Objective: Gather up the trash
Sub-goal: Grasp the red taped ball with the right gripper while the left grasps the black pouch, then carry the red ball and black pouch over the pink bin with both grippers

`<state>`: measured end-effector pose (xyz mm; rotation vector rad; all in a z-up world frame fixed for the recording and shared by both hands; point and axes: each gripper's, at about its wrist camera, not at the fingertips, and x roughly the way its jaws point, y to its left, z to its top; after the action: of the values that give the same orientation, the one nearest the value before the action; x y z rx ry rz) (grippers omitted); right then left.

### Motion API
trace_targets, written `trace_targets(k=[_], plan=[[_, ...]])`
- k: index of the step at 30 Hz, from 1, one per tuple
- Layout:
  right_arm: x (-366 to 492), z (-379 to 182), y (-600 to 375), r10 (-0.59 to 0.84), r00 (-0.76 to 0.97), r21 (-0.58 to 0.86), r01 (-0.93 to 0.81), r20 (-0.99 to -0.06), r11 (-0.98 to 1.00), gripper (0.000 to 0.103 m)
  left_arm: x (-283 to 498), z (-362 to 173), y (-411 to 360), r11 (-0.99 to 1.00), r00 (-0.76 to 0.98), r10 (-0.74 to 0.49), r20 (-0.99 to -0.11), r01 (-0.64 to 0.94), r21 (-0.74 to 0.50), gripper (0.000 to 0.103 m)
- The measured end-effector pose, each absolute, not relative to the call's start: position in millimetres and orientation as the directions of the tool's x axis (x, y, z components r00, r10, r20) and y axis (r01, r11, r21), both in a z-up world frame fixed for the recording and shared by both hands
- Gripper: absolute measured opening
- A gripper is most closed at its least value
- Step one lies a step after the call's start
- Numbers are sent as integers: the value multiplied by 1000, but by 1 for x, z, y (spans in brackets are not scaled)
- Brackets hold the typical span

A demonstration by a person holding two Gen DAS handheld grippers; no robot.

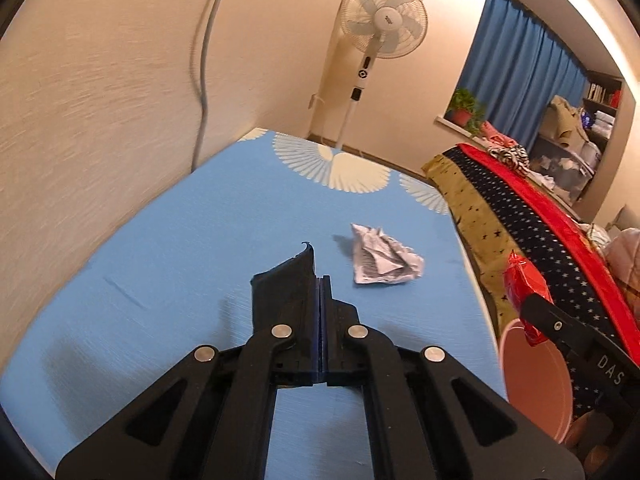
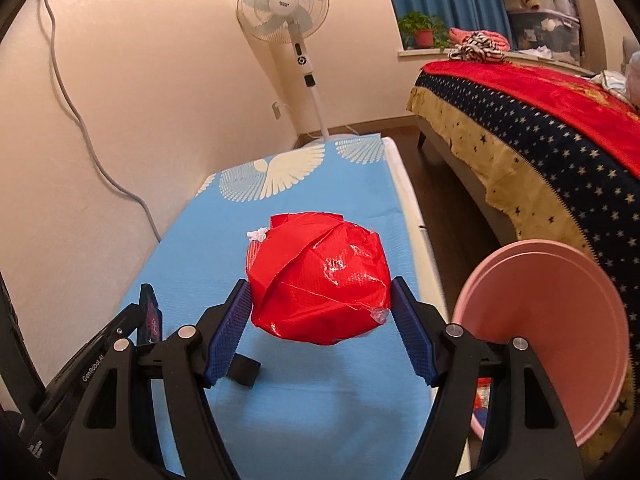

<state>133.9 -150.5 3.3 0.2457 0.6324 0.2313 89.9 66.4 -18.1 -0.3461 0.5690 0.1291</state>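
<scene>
Both cams ride right behind their tools, tilted down over the blue table point(image 1: 160, 264) from close up, facing the far corner. Both catch the standing fan point(image 1: 384, 20), the bed point(image 2: 540, 136) and pink basin point(image 2: 560, 340).

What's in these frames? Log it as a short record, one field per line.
surface: blue patterned table cover
left gripper: shut on a flat black wrapper
right gripper: shut on a red plastic ball of trash
left on the cover: crumpled white paper
bin: pink tub, beside the table on the bed side
background: standing fan, bed
</scene>
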Motion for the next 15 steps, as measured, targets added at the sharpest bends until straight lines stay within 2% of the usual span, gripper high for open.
trace_targets(k=[15], plan=[[94,28,-173,243,815,255,-121,-526,959,70,67,4,45,953,865,-20,-501,-134,-270,0]])
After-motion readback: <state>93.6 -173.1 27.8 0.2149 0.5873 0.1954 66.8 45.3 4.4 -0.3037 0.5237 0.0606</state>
